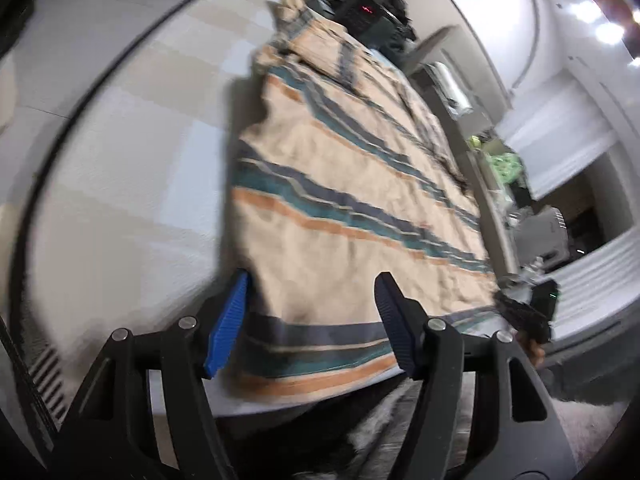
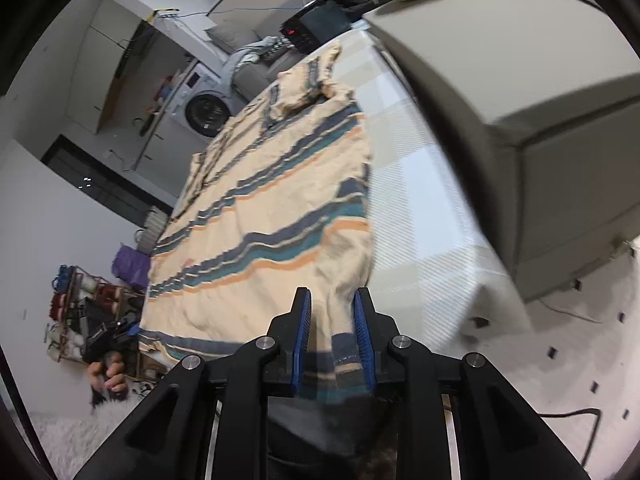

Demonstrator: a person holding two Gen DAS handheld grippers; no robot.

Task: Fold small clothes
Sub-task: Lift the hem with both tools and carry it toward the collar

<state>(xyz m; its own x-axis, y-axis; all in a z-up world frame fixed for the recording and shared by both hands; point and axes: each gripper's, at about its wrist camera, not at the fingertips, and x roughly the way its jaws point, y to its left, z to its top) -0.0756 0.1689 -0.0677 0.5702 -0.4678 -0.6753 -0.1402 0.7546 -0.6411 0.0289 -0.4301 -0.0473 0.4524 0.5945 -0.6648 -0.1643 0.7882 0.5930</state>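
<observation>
A cream shirt with navy, teal and orange stripes (image 1: 344, 184) lies spread flat on a pale checked tabletop (image 1: 132, 168), collar at the far end. It also shows in the right wrist view (image 2: 260, 216). My left gripper (image 1: 312, 316) is open, its blue fingers straddling the near hem of the shirt without closing on it. My right gripper (image 2: 332, 332) is partly closed, and the near right corner of the hem sits between its blue pads. The other gripper shows at the shirt's near left corner in the right wrist view (image 2: 108, 336).
A black device with a red display (image 2: 308, 28) and dark cloth sit at the table's far end. A grey box (image 2: 520, 80) stands on the right. A washing machine (image 2: 204, 104) and a rack of thread spools (image 2: 80, 300) are off to the left.
</observation>
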